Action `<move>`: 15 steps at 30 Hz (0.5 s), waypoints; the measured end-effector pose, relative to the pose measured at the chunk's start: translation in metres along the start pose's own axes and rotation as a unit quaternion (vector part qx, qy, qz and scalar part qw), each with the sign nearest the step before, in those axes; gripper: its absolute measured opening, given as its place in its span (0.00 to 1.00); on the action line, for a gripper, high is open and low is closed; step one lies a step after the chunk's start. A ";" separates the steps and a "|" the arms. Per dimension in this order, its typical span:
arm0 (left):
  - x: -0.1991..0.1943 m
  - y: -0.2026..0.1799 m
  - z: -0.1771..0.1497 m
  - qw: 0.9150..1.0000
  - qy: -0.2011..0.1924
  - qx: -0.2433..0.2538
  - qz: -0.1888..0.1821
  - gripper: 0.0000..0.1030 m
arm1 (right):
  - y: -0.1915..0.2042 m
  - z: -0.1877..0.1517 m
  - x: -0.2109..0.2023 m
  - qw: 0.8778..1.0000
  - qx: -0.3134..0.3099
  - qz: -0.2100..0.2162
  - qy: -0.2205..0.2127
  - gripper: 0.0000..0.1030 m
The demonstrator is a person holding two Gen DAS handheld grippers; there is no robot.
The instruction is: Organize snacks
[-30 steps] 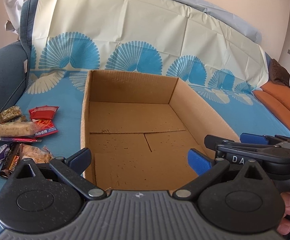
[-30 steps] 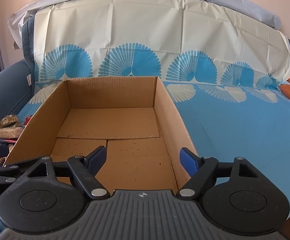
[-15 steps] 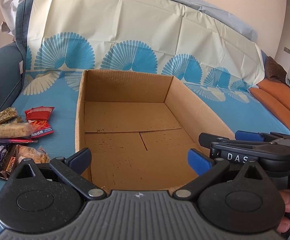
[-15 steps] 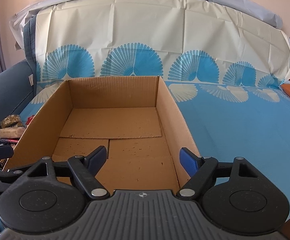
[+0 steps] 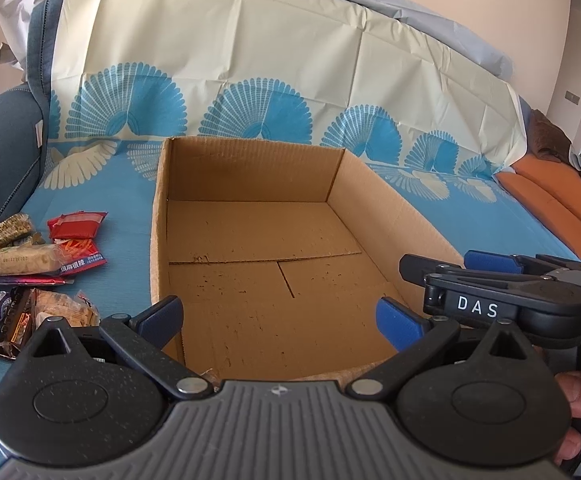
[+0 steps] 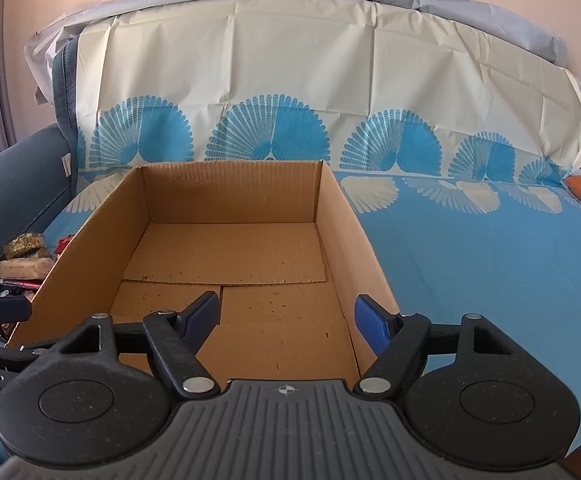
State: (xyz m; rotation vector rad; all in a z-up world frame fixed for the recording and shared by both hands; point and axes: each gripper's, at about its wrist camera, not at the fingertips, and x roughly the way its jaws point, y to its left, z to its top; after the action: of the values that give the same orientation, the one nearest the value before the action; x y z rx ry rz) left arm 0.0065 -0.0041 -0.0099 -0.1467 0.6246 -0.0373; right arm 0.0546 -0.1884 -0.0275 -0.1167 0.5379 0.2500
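Currently, I log one cardboard box [image 5: 250, 240], open-topped, nothing inside, on the blue patterned sheet [image 6: 490, 264]. Snack packets [image 5: 38, 256]: a loose cluster on the sheet just left of the box, none inside. My left gripper [image 5: 278, 316]: jaws spread, nothing between, over the box's near edge. My right gripper [image 6: 286, 318]: jaws closing on nothing, likewise over the box.

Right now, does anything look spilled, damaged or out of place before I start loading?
Nothing alarming. The cardboard box sits upright and empty, its floor only scuffed. The snacks lie in a loose, overlapping heap left of it, wrappers apparently intact.
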 end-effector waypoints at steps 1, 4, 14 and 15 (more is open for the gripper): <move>-0.001 0.001 0.000 1.000 -0.002 0.001 0.000 0.99 | 0.000 0.000 0.000 1.000 0.000 0.001 -0.002 0.64; -0.007 0.002 0.000 1.000 -0.012 0.005 -0.001 0.96 | 0.002 0.002 -0.002 1.000 0.006 0.006 -0.009 0.56; -0.051 0.041 0.035 0.999 -0.023 0.039 -0.028 0.33 | 0.037 0.009 -0.014 0.997 0.021 0.053 -0.047 0.44; -0.057 0.048 0.041 0.998 -0.030 0.048 -0.026 0.33 | 0.041 0.010 -0.016 0.997 0.021 0.059 -0.050 0.44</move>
State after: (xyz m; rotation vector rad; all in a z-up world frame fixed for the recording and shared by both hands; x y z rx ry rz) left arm -0.0163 0.0532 0.0490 -0.0706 0.5577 -0.1126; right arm 0.0356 -0.1502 -0.0129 -0.0312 0.4498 0.3577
